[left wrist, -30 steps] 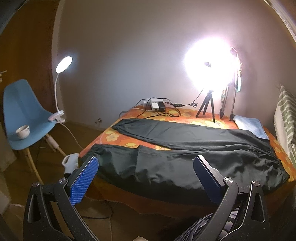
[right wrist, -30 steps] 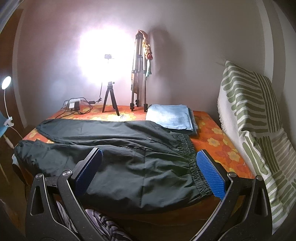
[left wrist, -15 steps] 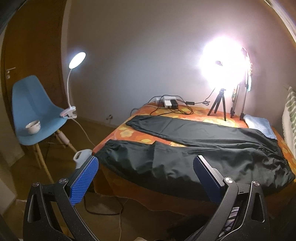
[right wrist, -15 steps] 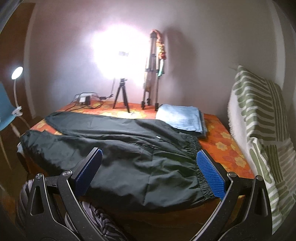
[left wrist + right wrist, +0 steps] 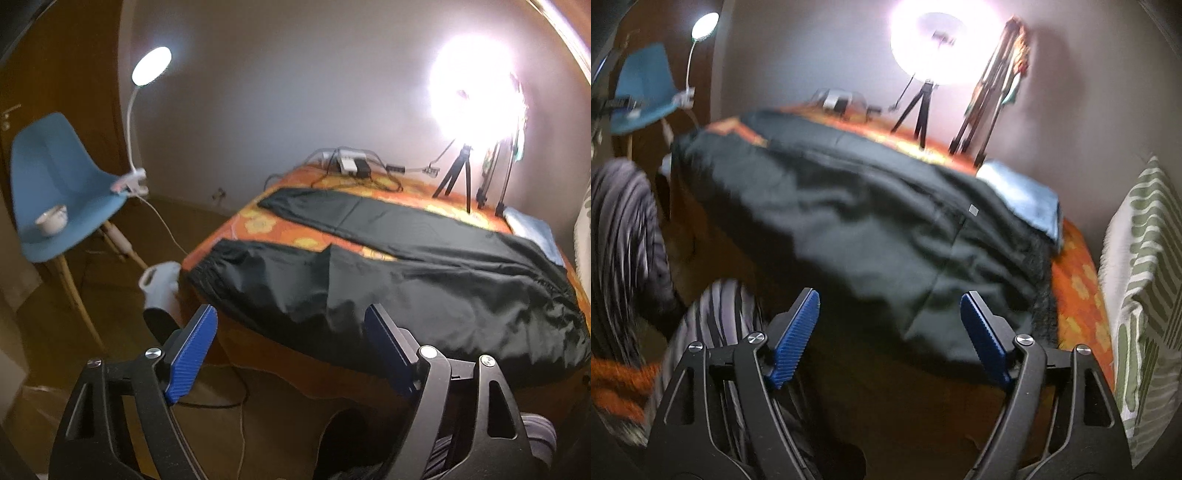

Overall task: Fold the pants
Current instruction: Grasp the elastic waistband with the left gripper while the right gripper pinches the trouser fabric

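Bed (image 5: pixel 236 229) | pants (image 5: pixel 424 288) overhang near edge | left gripper (image 5: pixel 291 350), right gripper (image 5: pixel 888 336) closing, jaws apart, empty

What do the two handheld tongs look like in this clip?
Both match: the left tongs and right tongs have black frames with triangular cutouts, silver screw heads at the pivots, and ribbed blue pads. No cables or markings show.

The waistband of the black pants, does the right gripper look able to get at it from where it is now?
Probably yes. The right gripper is open and empty, its jaws just narrowing. The waistband lies ahead, slightly right, on the bed edge, with nothing between.
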Motion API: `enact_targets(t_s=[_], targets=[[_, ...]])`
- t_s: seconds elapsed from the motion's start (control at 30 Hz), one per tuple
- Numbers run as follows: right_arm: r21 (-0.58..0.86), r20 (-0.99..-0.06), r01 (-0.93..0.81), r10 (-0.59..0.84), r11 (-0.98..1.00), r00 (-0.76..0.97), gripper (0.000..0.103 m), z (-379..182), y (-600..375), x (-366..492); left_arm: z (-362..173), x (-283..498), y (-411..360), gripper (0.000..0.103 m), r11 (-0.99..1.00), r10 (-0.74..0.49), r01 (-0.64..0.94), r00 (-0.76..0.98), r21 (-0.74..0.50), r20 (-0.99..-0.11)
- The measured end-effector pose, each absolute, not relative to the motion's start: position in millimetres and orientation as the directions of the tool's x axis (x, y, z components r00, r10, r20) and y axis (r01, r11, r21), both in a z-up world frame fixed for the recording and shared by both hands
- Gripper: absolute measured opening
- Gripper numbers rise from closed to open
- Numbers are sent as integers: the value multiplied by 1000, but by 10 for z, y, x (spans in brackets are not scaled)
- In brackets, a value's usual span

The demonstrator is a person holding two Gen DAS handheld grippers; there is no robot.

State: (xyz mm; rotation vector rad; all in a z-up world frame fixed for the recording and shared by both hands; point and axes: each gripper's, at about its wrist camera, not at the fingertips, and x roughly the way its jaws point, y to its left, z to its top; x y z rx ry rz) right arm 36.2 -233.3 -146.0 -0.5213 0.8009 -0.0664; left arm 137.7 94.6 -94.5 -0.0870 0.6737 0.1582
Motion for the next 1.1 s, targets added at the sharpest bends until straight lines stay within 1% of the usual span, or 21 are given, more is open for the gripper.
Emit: enact_targets(t_s=[0.13, 0.27, 0.47, 0.57, 0.63, 0.7, 0.73, 0.8, 0.83, 0.9, 0.97, 1.03, 1.07, 1.1], targets=[[-534, -678, -160, -308, 830, 667, 82, -1793, -2463, 361, -1174, 1539, 924, 81, 986, 103, -166, 739, -32, -666], [-557, -688, -170, -338, 813, 642, 82, -2053, -2565, 446, -1363, 1653, 895, 80, 987, 81, -157, 707, -44, -702], [-709, -596, -214, -409, 672, 691, 82, -2347, -2455, 614, -1463, 1764, 883, 80, 987, 62, -148, 687, -56, -724], [-796, -513, -214, -442, 566, 736, 82, -2452, -2385, 675, -1481, 1813, 1005, 80, 981, 72, -180, 679, -71, -730], [-836, -462, -194, -468, 513, 753, 76, -2511, -2336, 724, -1499, 1858, 1113, 80, 974, 76, -209, 671, -89, -737], [-854, -435, -176, -485, 489, 759, 63, -2544, -2306, 812, -1514, 1886, 1215, 80, 967, 85, -234, 667, -99, -740], [-853, -434, -174, -486, 492, 759, 60, -2542, -2309, 842, -1518, 1898, 1267, 80, 965, 98, -246, 666, -94, -740], [-847, -446, -181, -481, 500, 755, 50, -2546, -2308, 891, -1526, 1912, 1355, 80, 961, 121, -265, 665, -81, -737], [-841, -456, -191, -475, 506, 753, 47, -2540, -2308, 906, -1530, 1916, 1395, 80, 959, 128, -272, 664, -79, -736], [-820, -496, -225, -457, 527, 738, 34, -2542, -2294, 899, -1554, 1927, 1513, 79, 953, 139, -292, 663, -83, -736], [-813, -510, -240, -452, 531, 732, 32, -2523, -2296, 884, -1608, 1949, 1662, 74, 943, 150, -320, 653, -91, -742], [-794, -540, -262, -437, 549, 719, 30, -2480, -2294, 862, -1675, 1976, 1802, 74, 931, 157, -350, 641, -103, -751], [-781, -557, -274, -426, 562, 713, 25, -2445, -2291, 842, -1719, 1993, 1879, 74, 924, 160, -366, 634, -112, -757], [-767, -572, -284, -414, 575, 708, 14, -2400, -2282, 823, -1766, 2018, 1952, 74, 918, 158, -377, 629, -121, -761]])
